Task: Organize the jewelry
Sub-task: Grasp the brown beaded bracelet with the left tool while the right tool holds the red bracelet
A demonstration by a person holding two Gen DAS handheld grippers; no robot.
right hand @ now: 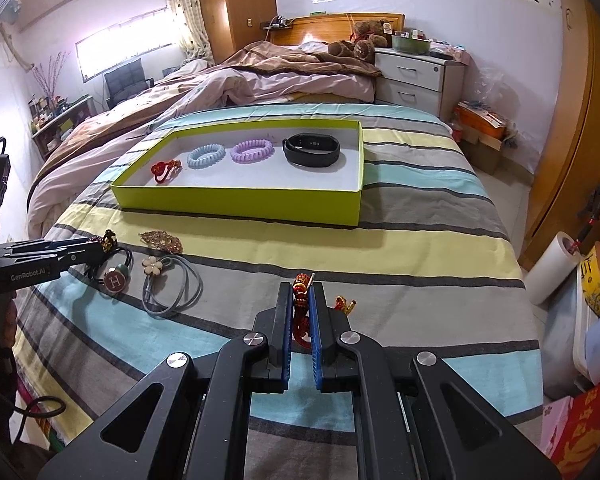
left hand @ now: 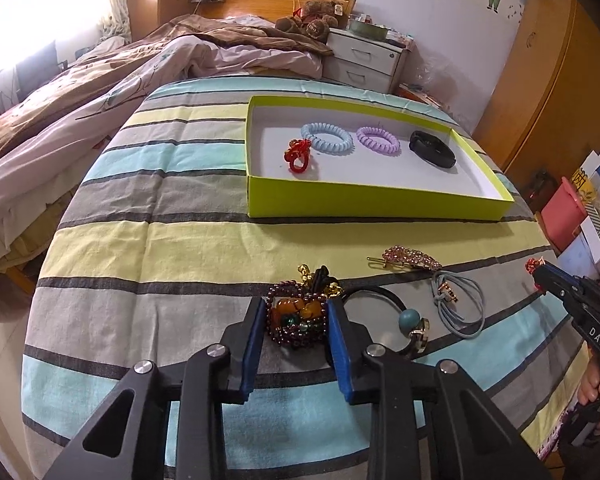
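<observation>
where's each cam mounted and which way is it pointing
Left wrist: rides the left gripper, looking along the bed at the green tray; its fingers straddle a beaded bracelet; the right gripper and hand enter at right.
Right wrist: rides the right gripper, shut on a red charm, facing the green tray; the left gripper enters at left.
Both share the tray, hair ties and striped sheet.

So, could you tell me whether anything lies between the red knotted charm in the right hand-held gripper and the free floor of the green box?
Nothing visible does. The right hand-held gripper holds the red knotted charm over bare striped bedspread, and only the low near wall of the green box must be cleared. Free floor lies in front of the black band.
</observation>
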